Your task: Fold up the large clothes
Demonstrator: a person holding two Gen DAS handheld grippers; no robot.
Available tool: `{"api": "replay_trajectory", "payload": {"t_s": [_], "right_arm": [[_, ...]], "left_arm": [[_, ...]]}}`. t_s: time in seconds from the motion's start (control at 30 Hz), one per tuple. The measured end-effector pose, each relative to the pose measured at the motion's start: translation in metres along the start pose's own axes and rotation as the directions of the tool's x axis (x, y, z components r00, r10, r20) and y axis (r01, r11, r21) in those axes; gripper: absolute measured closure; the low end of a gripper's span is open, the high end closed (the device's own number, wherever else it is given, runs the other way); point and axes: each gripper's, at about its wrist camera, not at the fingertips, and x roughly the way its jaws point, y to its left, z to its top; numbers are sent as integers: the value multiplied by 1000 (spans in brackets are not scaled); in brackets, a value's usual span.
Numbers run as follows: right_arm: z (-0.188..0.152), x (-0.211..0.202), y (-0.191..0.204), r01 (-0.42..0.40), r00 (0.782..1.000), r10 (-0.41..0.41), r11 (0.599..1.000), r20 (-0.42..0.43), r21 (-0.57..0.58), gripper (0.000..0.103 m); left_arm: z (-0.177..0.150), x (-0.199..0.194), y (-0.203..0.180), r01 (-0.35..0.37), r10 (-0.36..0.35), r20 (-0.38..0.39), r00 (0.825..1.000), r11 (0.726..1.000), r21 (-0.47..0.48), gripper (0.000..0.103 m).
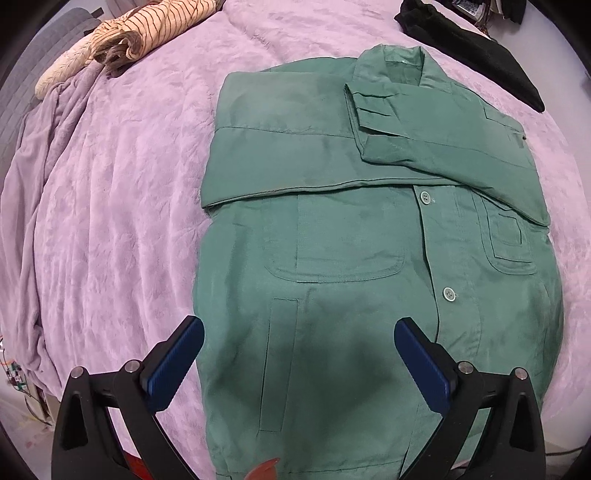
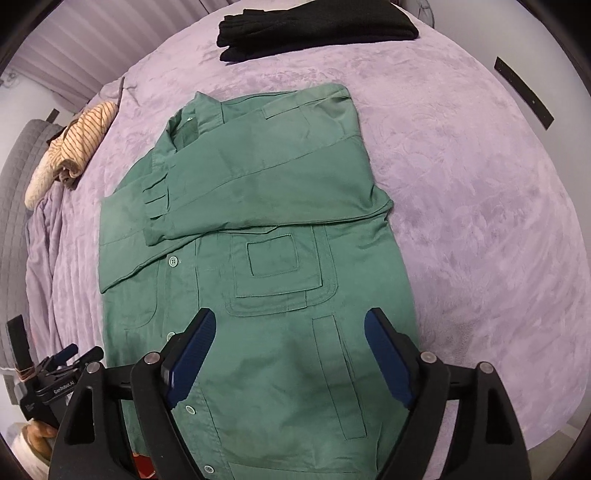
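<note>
A large green button-up shirt lies flat on a lilac plush blanket, both sleeves folded across its chest and the collar at the far end. My left gripper hovers above the shirt's lower left part, jaws wide apart, nothing between the blue pads. In the right wrist view the same shirt fills the middle. My right gripper hangs over its lower right part near a vertical pocket slit, open and empty. The left gripper shows at the lower left edge of that view.
A striped beige garment lies bunched at the far left of the bed. A folded black garment rests at the far end. The blanket spreads bare to the right of the shirt. A grey quilted surface borders the left side.
</note>
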Motion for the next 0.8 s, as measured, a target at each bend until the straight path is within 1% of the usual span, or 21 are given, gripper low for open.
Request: {"api": "replay_trajectory", "payload": {"t_s": [0.07, 0.23, 0.4, 0.53, 0.67, 0.8], "right_arm": [[0, -5, 7, 18, 1000, -18, 999, 12, -29, 0], [-3, -15, 20, 25, 999, -23, 997, 30, -70, 0], [-10, -17, 31, 31, 1000, -32, 995, 0, -99, 0], [-16, -15, 33, 29, 999, -32, 994, -23, -105, 0], [-20, -11, 29, 28, 998, -34, 995, -54, -97, 0], [-22, -10, 26, 24, 997, -31, 996, -67, -91, 0]], "left_arm": [[-2, -3, -3, -3, 3, 1, 1000, 1000, 9, 0], [-6, -10, -12, 14, -13, -6, 1000, 1000, 21, 0], [-8, -18, -20, 6, -6, 1, 1000, 999, 33, 0], [-9, -20, -20, -18, 18, 5, 1000, 1000, 20, 0], [-10, -18, -18, -18, 18, -13, 1000, 1000, 5, 0], [-11, -18, -21, 3, -3, -20, 1000, 1000, 11, 0]]}}
